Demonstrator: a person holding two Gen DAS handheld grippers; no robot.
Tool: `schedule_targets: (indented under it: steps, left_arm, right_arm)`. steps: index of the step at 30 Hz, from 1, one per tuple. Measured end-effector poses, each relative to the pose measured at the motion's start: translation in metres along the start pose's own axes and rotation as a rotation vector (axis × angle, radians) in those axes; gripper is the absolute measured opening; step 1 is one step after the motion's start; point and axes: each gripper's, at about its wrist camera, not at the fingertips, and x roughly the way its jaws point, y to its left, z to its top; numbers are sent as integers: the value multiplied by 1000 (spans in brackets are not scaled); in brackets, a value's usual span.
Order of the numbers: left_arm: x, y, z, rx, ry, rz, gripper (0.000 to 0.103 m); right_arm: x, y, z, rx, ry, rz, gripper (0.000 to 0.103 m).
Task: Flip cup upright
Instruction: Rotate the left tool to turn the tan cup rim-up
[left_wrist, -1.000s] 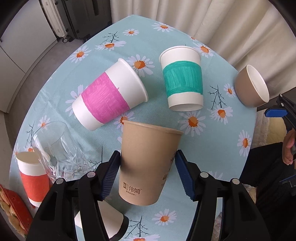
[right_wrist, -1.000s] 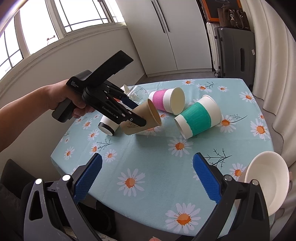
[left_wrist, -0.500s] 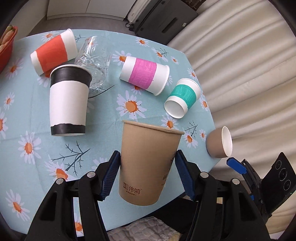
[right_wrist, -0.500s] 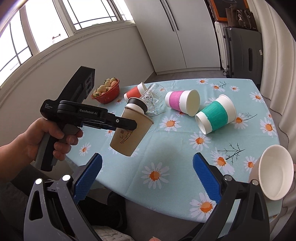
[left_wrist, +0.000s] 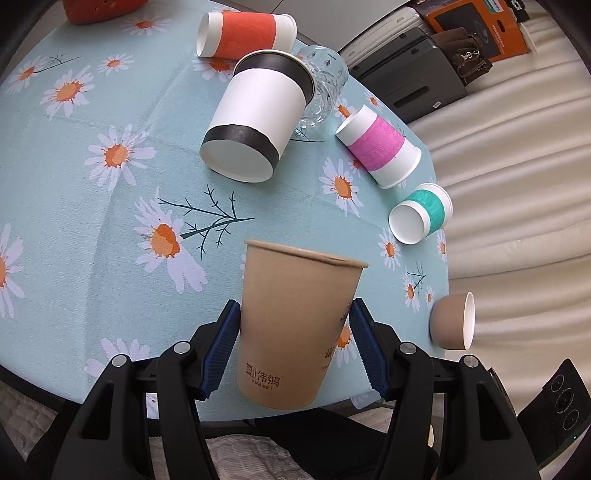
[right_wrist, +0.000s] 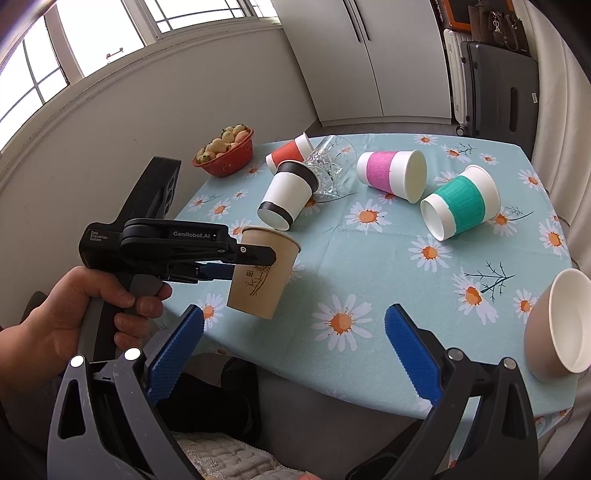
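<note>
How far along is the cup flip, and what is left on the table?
In hand: the left gripper is shut on the brown paper cup, held mouth-up above the near edge of the table, not yet set down. The right gripper is open and empty. Left: the black-banded cup, pink-banded cup, teal-banded cup, orange-banded cup, glass and beige cup lie tipped over.

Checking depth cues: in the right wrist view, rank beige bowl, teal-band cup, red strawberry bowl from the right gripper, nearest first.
From the right gripper:
1. beige bowl, table's near right edge.
2. teal-band cup, mid-table, right, on its side.
3. red strawberry bowl, far left corner.
</note>
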Motion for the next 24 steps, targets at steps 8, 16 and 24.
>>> schedule_targets:
  steps: [8, 16, 24]
  left_arm:
    - [7, 4, 2, 3, 3, 38, 62]
    - [3, 6, 3, 0, 1, 19, 61]
    - [-4, 1, 4, 10, 8, -24, 69]
  right_arm:
    - [12, -4, 1, 10, 31, -4, 97]
    - [27, -3, 2, 19, 70, 8, 97]
    - [45, -5, 11, 53, 109, 42, 97]
